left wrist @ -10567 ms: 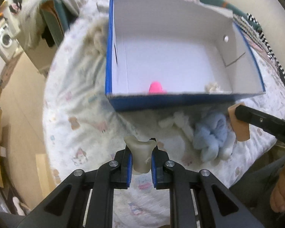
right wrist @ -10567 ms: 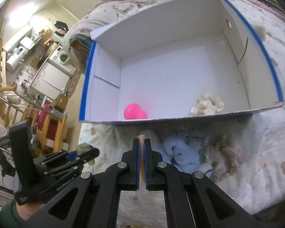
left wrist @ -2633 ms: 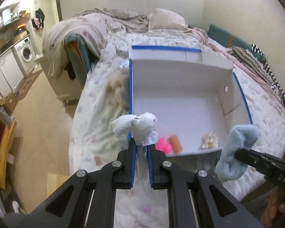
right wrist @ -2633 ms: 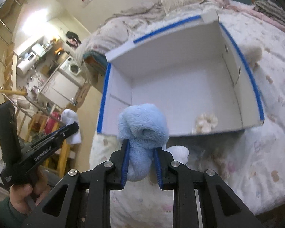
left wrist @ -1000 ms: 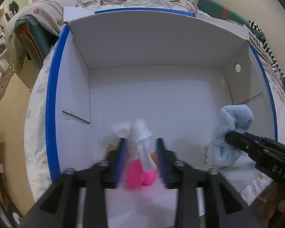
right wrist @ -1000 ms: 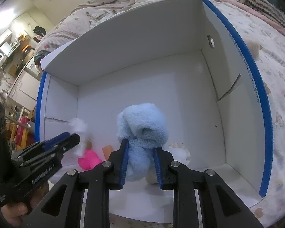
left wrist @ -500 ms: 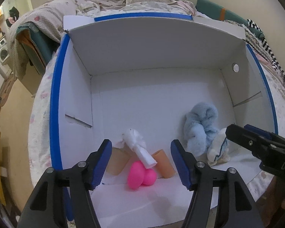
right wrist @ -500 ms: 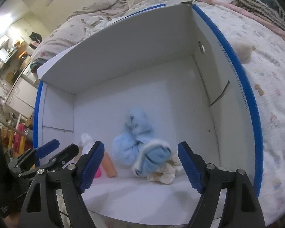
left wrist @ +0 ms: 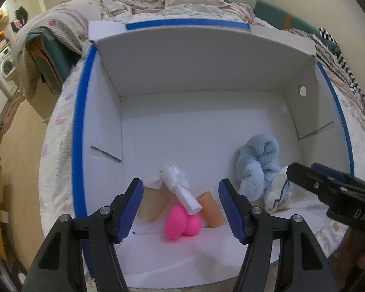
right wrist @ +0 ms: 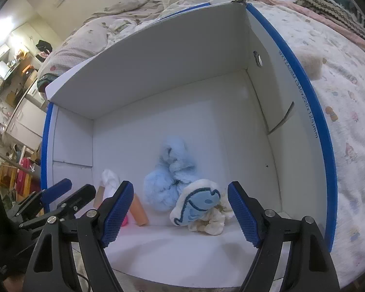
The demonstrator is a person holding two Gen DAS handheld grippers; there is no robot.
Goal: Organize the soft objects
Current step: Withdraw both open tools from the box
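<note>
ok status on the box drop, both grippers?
Left gripper open, empty. Right gripper open, empty. Blue plush and white cloth lying inside white box beside pink toy. Nothing blocking.

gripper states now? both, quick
Left gripper: jaws open, holding nothing, above the white box.
Right gripper: jaws open, holding nothing; the blue plush lies in the box.

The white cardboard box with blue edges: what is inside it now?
Inside the white cardboard box: a fluffy light-blue plush, a white-and-blue embroidered soft piece over a cream item, a white cloth bundle, a pink squishy toy, two tan pieces. The near corners are hidden.
</note>
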